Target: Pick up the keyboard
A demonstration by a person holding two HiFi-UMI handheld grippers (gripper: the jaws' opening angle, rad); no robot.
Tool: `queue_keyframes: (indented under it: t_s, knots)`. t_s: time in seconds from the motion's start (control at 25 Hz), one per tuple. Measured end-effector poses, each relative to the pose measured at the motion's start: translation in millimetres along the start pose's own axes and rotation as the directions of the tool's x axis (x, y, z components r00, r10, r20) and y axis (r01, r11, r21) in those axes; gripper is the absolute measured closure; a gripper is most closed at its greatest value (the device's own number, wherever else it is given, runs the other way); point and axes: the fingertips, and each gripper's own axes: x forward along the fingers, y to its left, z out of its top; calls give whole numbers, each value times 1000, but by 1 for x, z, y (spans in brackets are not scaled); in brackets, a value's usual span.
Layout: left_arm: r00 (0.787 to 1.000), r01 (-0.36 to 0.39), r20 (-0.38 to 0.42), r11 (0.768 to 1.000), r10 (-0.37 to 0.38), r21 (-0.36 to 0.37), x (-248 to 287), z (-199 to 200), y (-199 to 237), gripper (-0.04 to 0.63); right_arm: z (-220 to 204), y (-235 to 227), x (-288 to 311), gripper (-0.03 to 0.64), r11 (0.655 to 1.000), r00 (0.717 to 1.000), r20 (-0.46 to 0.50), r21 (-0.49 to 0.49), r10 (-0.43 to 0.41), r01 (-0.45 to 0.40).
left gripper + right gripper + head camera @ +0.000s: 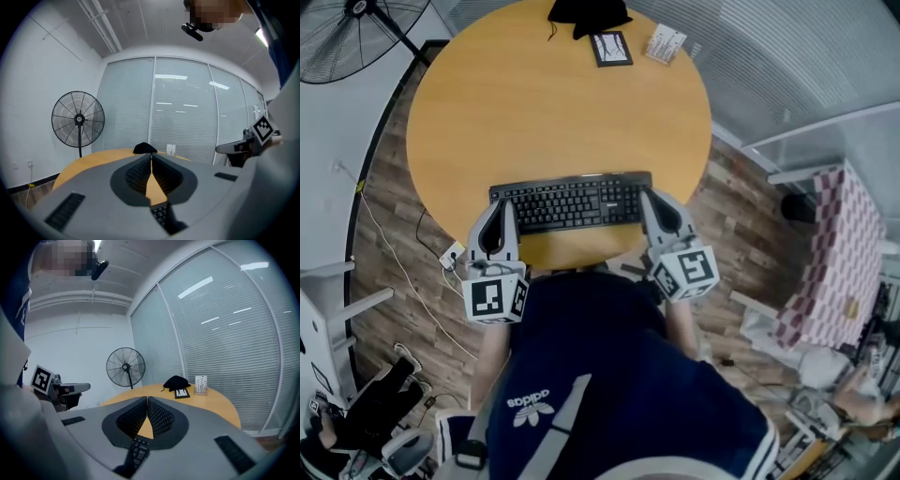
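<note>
Keyboard: the flat black plastic keyboard (pixel 570 202) is laid keys-up on the table top, close to the near edge, with its long side across the person's front.
Left gripper: the grey two-jaw left gripper (pixel 151 157) is set at the keyboard's left end. Its jaws are clenched tip to tip with nothing caught between them (a few keys are seen low down, through the hollow behind the tips).
Right gripper: the matching grey right gripper (pixel 147 400) is set at the keyboard's right end. Its jaws are likewise pressed together and empty, with keys seen below the hollow.
Contact: in the head view both gripper tips overlap the keyboard's ends, but whether they touch it cannot be told.
Table: the keyboard is borne by a round table of light orange-brown wood (pixel 534 103), most of its top left bare.
Far edge: a crumpled black cloth (pixel 586 13), a small black-framed picture (pixel 610 48) and a white upright card stand (pixel 665 43) are grouped near one another, well apart from the keyboard.
Surroundings: a black pedestal fan (pixel 78 120) is stood on the floor beyond the table's left side, and a wall of slatted glass panels (pixel 183 112) is seen behind.
</note>
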Motion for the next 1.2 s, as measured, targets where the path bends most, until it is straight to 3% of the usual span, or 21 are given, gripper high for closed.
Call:
queue_keyframes:
  t_s: [0.2,0.48,0.6,0.68,0.92,1.2]
  knots:
    - [1000,-11,-17,1000,11,-3,4,-7,15,586,-2,-1,5,611,999,999,-12,11,31,-31]
    - [990,-52,-133,996,42,-74,11,-42,44,584,-13,-18,16,609,998,998,-62,49,29,-26]
    - [980,-53,-195,994,35,-91,15,-58,55,538,-23,-33,19,601,999,996,-88,51,7,-2]
    - [972,-51,-234,994,28,-91,19,-68,64,516,-32,-48,22,562,998,993,-121,58,-7,14]
    - [927,-82,-375,989,30,-124,34,-109,89,478,-56,-97,30,538,986,984,-162,137,-74,97]
    - [863,-123,-505,980,27,-158,47,-157,108,464,-94,-128,43,538,976,959,-262,155,-112,156]
